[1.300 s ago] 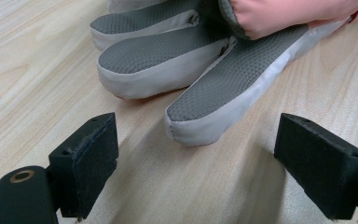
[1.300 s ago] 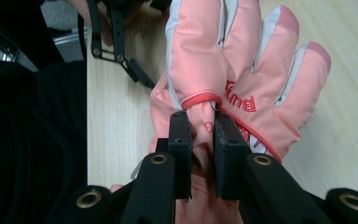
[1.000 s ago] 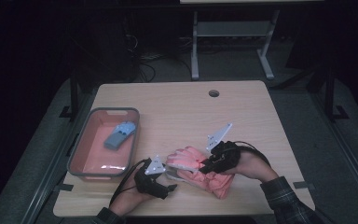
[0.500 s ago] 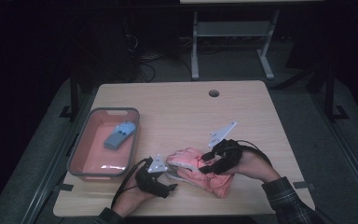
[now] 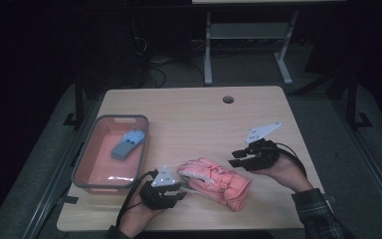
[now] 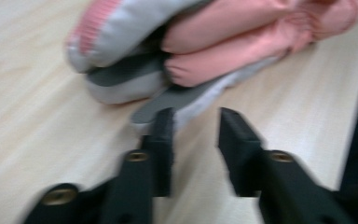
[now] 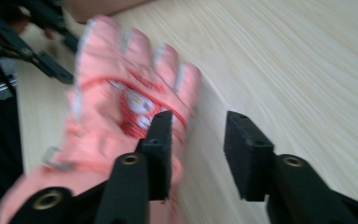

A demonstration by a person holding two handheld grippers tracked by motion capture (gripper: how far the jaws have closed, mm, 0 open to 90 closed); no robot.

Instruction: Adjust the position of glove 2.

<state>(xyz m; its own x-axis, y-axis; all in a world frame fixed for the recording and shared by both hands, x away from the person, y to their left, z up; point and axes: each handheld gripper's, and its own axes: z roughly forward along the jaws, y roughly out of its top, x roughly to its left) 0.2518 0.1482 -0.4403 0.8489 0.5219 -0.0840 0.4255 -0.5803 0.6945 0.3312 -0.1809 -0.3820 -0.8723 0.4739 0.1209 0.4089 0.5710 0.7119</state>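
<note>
Pink and grey winter gloves point(image 5: 214, 180) lie bundled near the table's front edge. My left gripper point(image 5: 184, 191) points at their left end. In the left gripper view its jaws point(image 6: 196, 116) have just been closing and still stand apart; a grey fingertip of the gloves point(image 6: 168, 100) reaches the left jaw's tip, unpinched. My right gripper point(image 5: 235, 158) hovers to the right of the gloves, apart from them. Its jaws point(image 7: 198, 121) have just been closing with bare table between them, and the pink glove point(image 7: 121, 88) lies to the left behind one jaw.
A grey bin point(image 5: 87, 159) with a pink floor stands at the table's left and holds a blue object point(image 5: 128, 144). A cable hole point(image 5: 228, 99) sits near the far edge. The light wooden table point(image 5: 189, 119) stretches bare behind the gloves.
My right gripper has pulled off the gloves to the right and now hangs clear of them. The left gripper's jaws have narrowed at the gloves' left end.
</note>
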